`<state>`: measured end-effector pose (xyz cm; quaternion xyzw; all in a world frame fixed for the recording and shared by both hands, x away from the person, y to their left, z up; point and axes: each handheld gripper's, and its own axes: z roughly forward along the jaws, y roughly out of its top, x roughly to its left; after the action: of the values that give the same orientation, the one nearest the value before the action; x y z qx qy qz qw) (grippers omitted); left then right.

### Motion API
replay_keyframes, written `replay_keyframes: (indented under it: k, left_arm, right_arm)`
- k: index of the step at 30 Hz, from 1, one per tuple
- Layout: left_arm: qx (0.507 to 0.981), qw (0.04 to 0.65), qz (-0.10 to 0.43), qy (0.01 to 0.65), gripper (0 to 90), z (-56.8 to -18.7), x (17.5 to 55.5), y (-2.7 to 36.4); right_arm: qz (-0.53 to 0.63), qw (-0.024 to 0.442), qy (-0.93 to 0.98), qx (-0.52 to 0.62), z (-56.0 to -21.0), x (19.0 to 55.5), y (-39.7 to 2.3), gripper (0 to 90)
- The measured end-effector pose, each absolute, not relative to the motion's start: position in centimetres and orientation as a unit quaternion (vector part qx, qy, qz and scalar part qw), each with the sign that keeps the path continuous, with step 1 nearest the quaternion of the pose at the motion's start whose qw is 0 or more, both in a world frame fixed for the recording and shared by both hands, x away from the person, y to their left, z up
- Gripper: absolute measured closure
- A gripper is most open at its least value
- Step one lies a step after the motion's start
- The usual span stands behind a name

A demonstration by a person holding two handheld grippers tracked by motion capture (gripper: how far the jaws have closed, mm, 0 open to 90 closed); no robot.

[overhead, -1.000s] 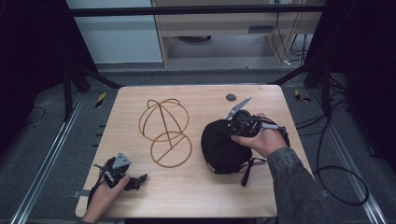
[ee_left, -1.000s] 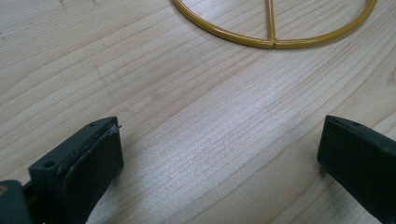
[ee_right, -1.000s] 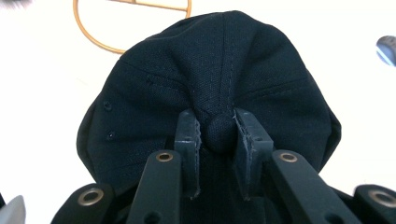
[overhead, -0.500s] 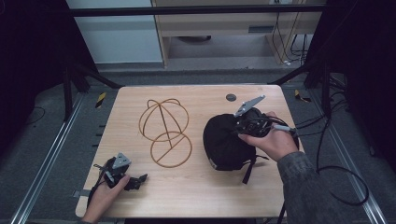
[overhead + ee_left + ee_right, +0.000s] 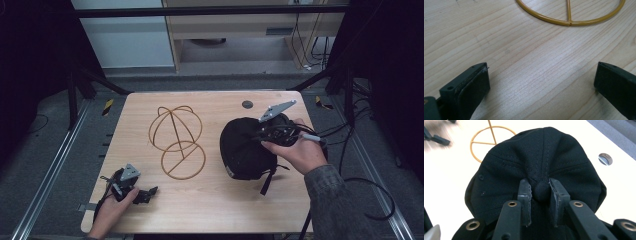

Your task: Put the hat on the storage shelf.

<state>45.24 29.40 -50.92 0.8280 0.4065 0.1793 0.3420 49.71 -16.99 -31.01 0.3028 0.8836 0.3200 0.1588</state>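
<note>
My right gripper (image 5: 267,131) sits over the black cap (image 5: 245,147) on the right half of the worktop (image 5: 210,200), hand wrapped round the body from the near-right side, forearm coming in diagonally from the bottom right corner. Grey plate on top tilts up toward the far edge. In the right gripper view the fingers (image 5: 525,195) are clenched on a pinch of fabric at the cap's (image 5: 536,162) crown, cloth bunched into a little knob btwn the pads, seams radiating out from it. Cap strap hangs off the near side toward me.

My left gripper (image 5: 145,192) rests low on the worktop at the near-left corner, hand gripping it from behind, pointing right, roughly toward the wire frame (image 5: 177,140). In the left gripper view the fingers (image 5: 474,85) are spread wide, released, nothing btwn them but bare wood (image 5: 529,75); the gold base ring of the frame (image 5: 570,20) lies ahead, apart from the tips.

Frame stands mid-worktop, just left of the cap, not touching it as far as I can tell. Small dark round disc (image 5: 247,104) set in the worktop past the cap.
</note>
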Motion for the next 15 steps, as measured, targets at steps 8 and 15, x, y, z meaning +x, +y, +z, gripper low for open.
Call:
replay_keyframes:
  k: [8,15]
  left_arm:
    - [0.828,0.342,0.179,0.407,0.0,-50.9,45.2,29.4]
    - [0.827,0.343,0.180,0.407,0.0,-50.9,45.2,29.4]
  right_arm:
    - [0.347,0.166,0.872,0.303,-29.8,49.0,-17.4,73.6]
    - [0.359,0.176,0.866,0.299,-28.7,48.5,-17.4,73.6]
